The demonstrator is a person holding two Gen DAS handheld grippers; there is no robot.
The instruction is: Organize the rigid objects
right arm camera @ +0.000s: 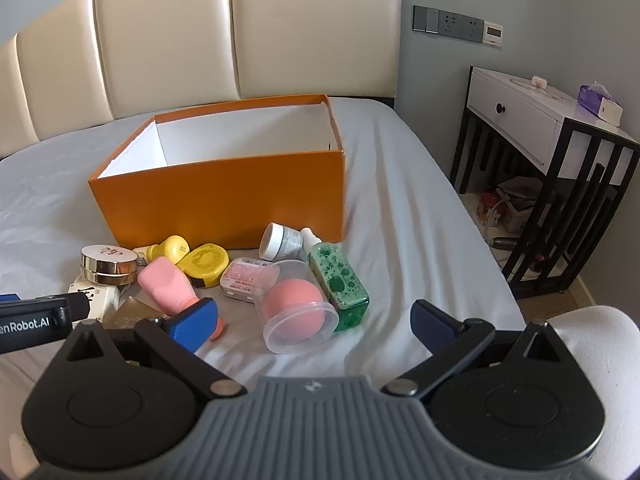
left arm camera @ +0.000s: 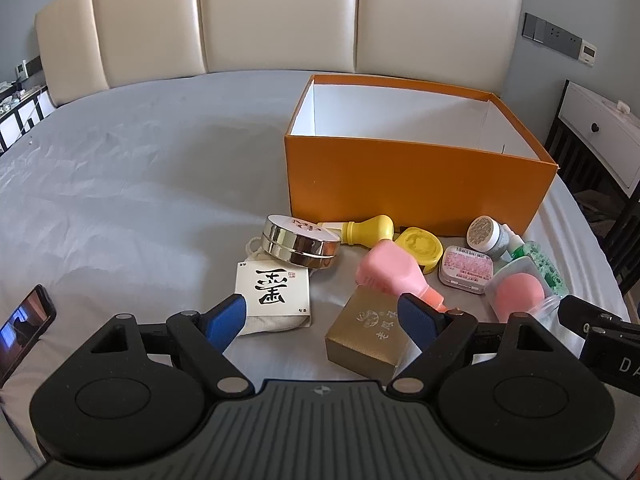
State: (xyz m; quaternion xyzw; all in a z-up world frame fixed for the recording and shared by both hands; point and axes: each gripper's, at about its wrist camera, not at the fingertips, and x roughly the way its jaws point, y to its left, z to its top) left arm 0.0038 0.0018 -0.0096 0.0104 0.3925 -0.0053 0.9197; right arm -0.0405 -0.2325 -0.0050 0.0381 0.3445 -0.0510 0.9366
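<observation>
An open orange box with a white inside stands on the grey bed; it also shows in the right wrist view. In front of it lie several small items: a gold round compact, a white card box, a gold box, a pink bottle, a yellow bottle, a yellow case, a pink tin, a grey jar, a green bottle and a clear cup with a pink ball. My left gripper is open above the gold box. My right gripper is open around the cup.
A phone lies on the bed at the left. A padded headboard runs behind the bed. A white and black nightstand stands right of the bed, with wall sockets above it.
</observation>
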